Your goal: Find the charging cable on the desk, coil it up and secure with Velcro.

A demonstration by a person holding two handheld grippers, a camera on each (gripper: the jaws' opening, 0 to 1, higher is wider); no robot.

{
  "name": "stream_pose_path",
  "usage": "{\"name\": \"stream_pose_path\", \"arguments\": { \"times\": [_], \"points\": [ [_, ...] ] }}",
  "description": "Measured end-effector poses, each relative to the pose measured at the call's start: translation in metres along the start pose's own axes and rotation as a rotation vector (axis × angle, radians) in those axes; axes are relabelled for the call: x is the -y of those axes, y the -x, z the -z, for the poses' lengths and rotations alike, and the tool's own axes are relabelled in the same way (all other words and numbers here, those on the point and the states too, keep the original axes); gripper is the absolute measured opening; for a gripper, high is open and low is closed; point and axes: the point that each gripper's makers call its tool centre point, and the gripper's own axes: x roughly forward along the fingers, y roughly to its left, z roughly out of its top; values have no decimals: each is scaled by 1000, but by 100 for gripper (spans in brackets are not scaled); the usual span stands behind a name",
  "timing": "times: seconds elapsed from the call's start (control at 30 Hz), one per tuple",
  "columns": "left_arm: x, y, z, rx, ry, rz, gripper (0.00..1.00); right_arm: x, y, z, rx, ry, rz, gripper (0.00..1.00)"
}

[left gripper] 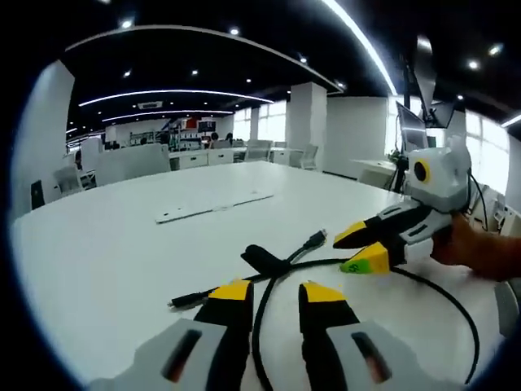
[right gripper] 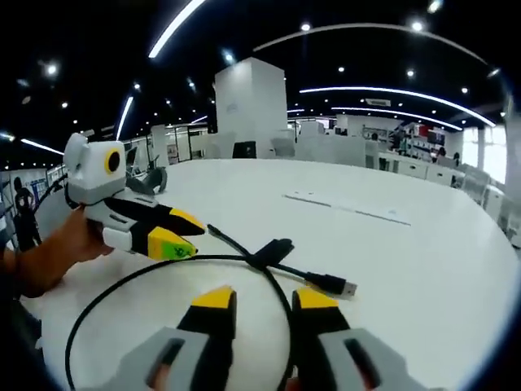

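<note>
Left gripper view: cable [left gripper: 281, 269] lies loosely looped on the white surface [left gripper: 106, 244], Velcro strap [left gripper: 264, 259] at its crossing.
Left tool [left gripper: 267, 295]: jaws apart, empty, straddling cable.
Right tool [left gripper: 363, 247]: slightly parted, empty, near loop.

Our left gripper [left gripper: 267, 295] and right gripper [right gripper: 264, 300]: grey jaw bodies, yellow-and-black fingertips [left gripper: 232, 291], a green marked patch on one tip, white housing behind the fingers.
</note>
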Motion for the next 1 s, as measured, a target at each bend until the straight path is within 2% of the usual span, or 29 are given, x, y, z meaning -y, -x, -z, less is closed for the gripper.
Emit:
{"name": "stream_pose_path", "arguments": {
  "times": [0.07,0.1,0.2,0.33,0.47,0.87,1.0],
  "points": [
    [4,5,0,-1,4,8,24,-3,8,-1,12,-2,7,30],
    [9,14,-3,13,-2,3,24,-5,14,-2,19,0,11,31],
    [9,31,-9,48,-10,-32,27,-11,26,-1,33,5,19,33],
    [10,47,-9,71,0,-68,27,-18,36,7,30,19,31,37],
    [4,52,-7,75,-12,-112,29,-20,43,10,30,24,35,38],
    [20,69,-3,90,9,-124,28,-27,63,20,36,-14,38,37],
    [22,73,4,75,11,-129,28,-31,74,22,40,-4,56,38]
  ]
}}
